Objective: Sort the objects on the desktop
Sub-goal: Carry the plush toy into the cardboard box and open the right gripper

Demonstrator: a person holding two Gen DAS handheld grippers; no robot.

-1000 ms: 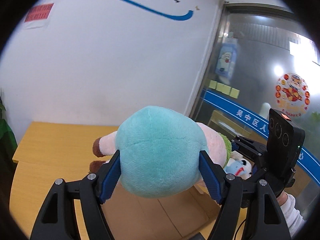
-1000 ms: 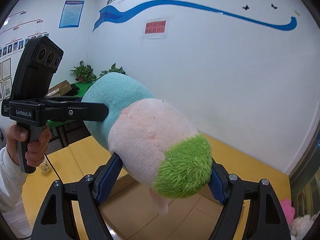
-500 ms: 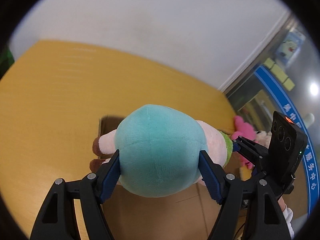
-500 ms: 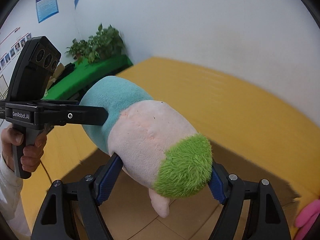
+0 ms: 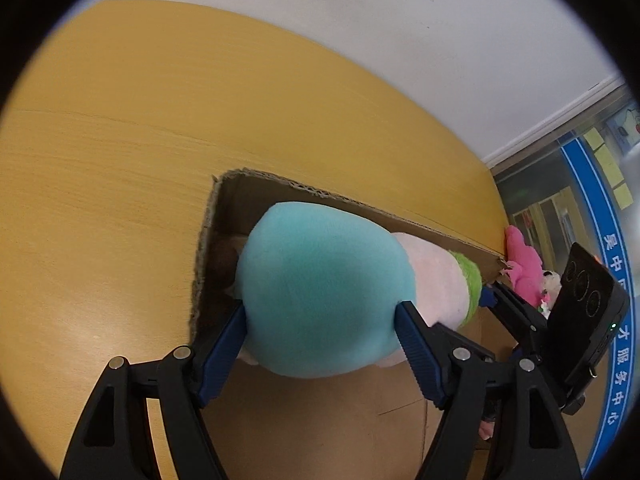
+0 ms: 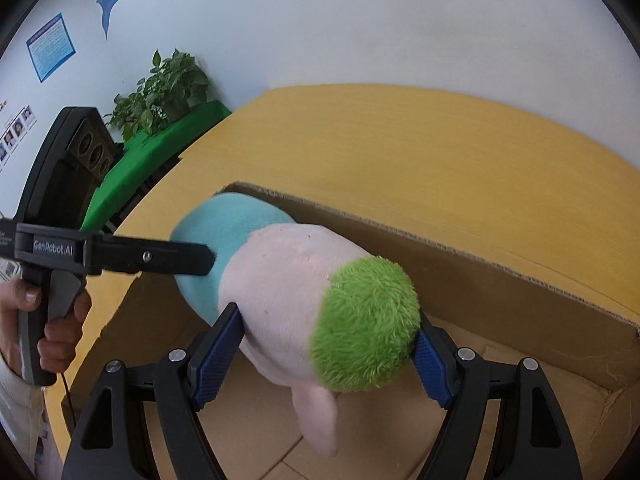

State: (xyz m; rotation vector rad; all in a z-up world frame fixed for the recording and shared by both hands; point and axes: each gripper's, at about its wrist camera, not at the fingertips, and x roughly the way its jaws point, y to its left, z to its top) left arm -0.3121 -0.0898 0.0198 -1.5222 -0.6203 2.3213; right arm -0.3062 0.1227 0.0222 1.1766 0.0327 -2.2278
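Note:
A plush toy (image 5: 320, 300) with a teal end, pale pink body and green fuzzy end (image 6: 364, 324) hangs over an open cardboard box (image 5: 248, 196). My left gripper (image 5: 320, 336) is shut on the teal end. My right gripper (image 6: 328, 344) is shut on the pink and green end. The toy sits just above the box floor (image 6: 500, 400), inside the box walls. The left gripper also shows in the right wrist view (image 6: 160, 258), and the right gripper's body in the left wrist view (image 5: 576, 308).
The box stands on a yellow wooden table (image 5: 120, 152) against a white wall. A pink plush (image 5: 524, 264) and other small toys lie past the box's right corner. Potted plants (image 6: 164, 88) stand on a green-covered surface beyond the table's left end.
Both grippers have tilted down and lowered the plush toy from up in the air into the open box. The grip on the toy is unchanged.

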